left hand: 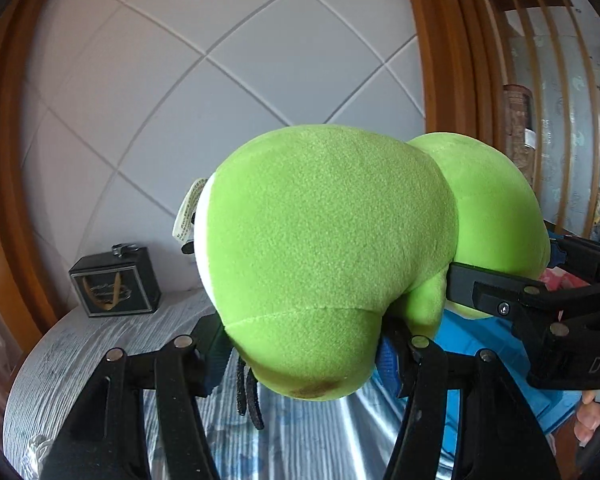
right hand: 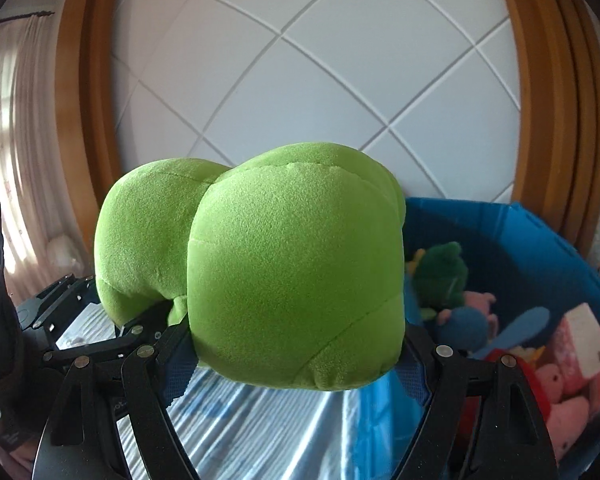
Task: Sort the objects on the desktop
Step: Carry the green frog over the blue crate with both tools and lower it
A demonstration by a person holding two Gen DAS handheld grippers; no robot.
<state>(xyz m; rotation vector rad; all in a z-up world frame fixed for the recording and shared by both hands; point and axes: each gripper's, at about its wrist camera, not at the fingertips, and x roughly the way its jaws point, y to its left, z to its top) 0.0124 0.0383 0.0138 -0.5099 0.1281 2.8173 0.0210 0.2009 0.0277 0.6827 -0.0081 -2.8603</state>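
Note:
A big green plush toy (left hand: 324,240) with two rounded lobes hangs in the air above the table, held by both grippers. In the left wrist view my left gripper (left hand: 304,356) is shut on the nearer lobe, blue pads pressed into its underside. A white label (left hand: 188,212) sticks out on the toy's left. My right gripper (left hand: 502,258) clamps the farther lobe at the right. In the right wrist view the green plush toy (right hand: 292,272) fills the centre with my right gripper (right hand: 298,360) shut on it, and my left gripper (right hand: 112,308) grips the other lobe at the left.
A blue bin (right hand: 520,232) at the right holds several small plush toys, among them a dark green one (right hand: 440,272) and pink ones (right hand: 564,388). A black box (left hand: 116,284) stands on the grey wood-grain table (left hand: 80,360). Behind is a white tiled wall with wooden frames.

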